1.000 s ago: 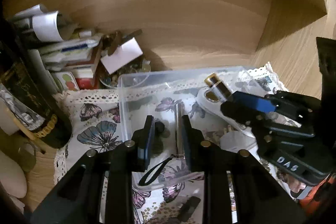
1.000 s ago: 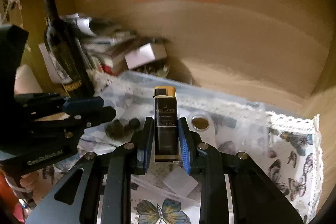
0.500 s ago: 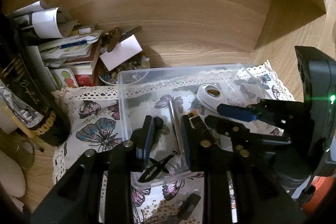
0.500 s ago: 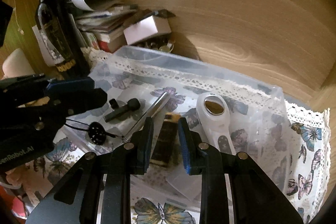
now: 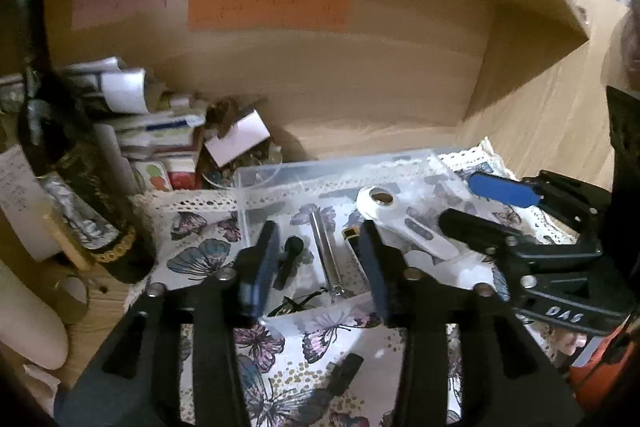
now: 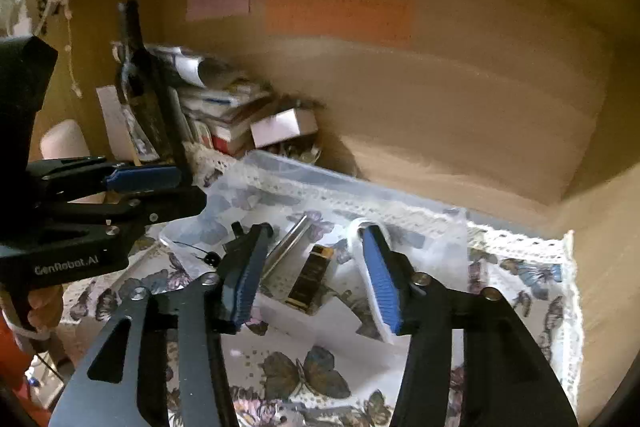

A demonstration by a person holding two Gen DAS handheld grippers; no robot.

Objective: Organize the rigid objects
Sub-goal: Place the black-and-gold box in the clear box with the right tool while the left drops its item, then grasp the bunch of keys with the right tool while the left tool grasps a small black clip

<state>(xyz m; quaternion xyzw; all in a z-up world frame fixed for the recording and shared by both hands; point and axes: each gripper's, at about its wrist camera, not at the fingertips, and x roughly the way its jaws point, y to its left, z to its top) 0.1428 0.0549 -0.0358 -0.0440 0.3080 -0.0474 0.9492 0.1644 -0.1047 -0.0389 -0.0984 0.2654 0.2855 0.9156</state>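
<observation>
Clear plastic bin (image 6: 360, 187) holds the lighter (image 6: 310, 277); right tongs (image 6: 316, 281) spread, lift straight out; left tongs (image 5: 316, 267) spread too.

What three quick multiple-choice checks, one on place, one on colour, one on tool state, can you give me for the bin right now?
1. Where does the black-and-gold lighter lie?
A. inside the clear plastic bin
B. on the cloth outside it
C. between the right tool's fingers

2. What colour is the magnifier in the bin?
A. red
B. white
C. green

3. How does the right tool stand?
A. shut on the lighter
B. shut on nothing
C. open

Key: 1 A, the lighter rests on the bin floor beside the silver metal rod. 2 B, its body and handle are white. 3 C, its blue-padded fingers are spread wide, holding nothing.
</observation>
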